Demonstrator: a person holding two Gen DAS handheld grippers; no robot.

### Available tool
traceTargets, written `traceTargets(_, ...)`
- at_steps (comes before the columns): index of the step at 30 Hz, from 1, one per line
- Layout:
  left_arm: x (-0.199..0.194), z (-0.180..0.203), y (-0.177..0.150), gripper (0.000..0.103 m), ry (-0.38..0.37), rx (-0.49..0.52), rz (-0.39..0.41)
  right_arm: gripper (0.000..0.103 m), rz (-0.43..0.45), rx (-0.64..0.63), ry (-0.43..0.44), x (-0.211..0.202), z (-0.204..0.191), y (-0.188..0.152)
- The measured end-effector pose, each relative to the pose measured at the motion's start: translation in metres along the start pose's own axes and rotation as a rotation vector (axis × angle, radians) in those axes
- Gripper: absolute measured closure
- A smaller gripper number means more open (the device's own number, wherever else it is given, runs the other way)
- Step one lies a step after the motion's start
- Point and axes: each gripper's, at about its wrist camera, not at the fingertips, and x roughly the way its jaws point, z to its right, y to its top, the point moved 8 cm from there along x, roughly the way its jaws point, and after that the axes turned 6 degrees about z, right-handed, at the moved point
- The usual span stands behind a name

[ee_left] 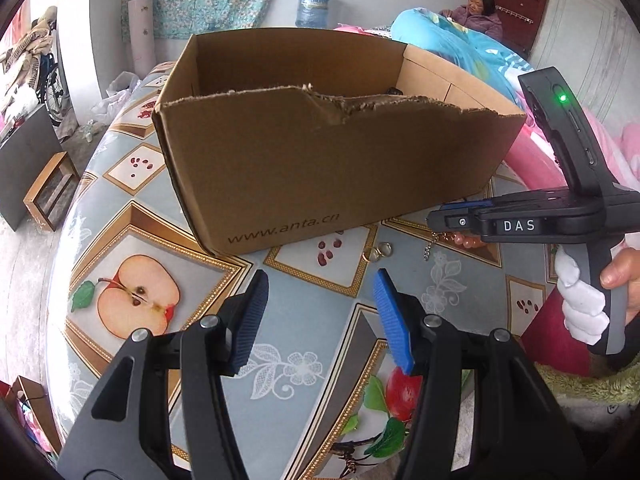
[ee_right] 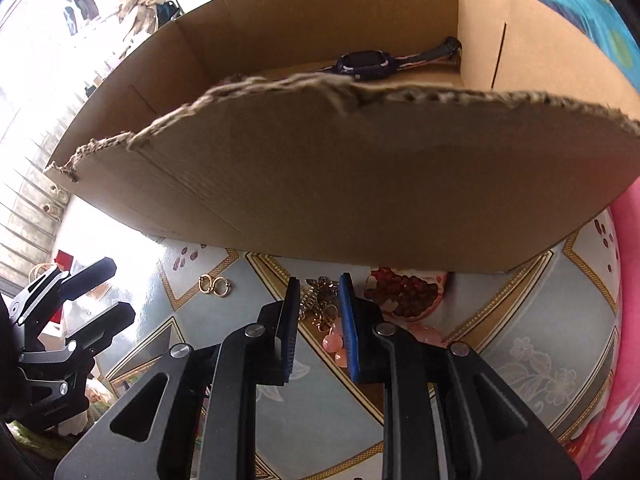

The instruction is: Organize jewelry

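A brown cardboard box (ee_left: 320, 152) with a torn front rim stands on the patterned table; a dark wristwatch (ee_right: 366, 64) lies inside at its back right. Two small rings (ee_left: 376, 252) (ee_right: 214, 285) lie on the table in front of the box. A pink bead bracelet (ee_right: 334, 344) with a gold charm and chain (ee_left: 430, 246) lies to their right. My left gripper (ee_left: 321, 274) hangs open and empty above the cloth, just short of the rings. My right gripper (ee_right: 319, 278) (ee_left: 440, 220) points down over the bracelet, jaws narrowly apart, the charm showing in the gap between the pads.
The round table (ee_left: 280, 360) carries a fruit-print cloth and drops off at the left. A person (ee_left: 480, 8) sits on a bed behind the box beside blue bedding. A hand (ee_left: 624, 280) holds the right gripper's handle. Pink fabric (ee_right: 628, 320) borders the table on the right.
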Motion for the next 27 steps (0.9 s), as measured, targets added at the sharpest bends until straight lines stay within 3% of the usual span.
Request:
traceTargets(10, 0.004, 0.001, -0.006, 0.051, -0.015, 0.003, -0.017, 0.085, -0.036, -0.054, 0.081, 0.0, -0.038, -0.015)
traceTargets(19, 0.006, 0.013, -0.011, 0.051, 0.006, 0.065, -0.017, 0.085, 0.056, -0.052, 0.005, -0.003, -0.028, 0.013)
traceTargets(27, 0.007, 0.016, -0.015, 0.051, 0.014, 0.095, -0.022, 0.089, 0.024, -0.123, 0.013, 0.009, -0.034, 0.01)
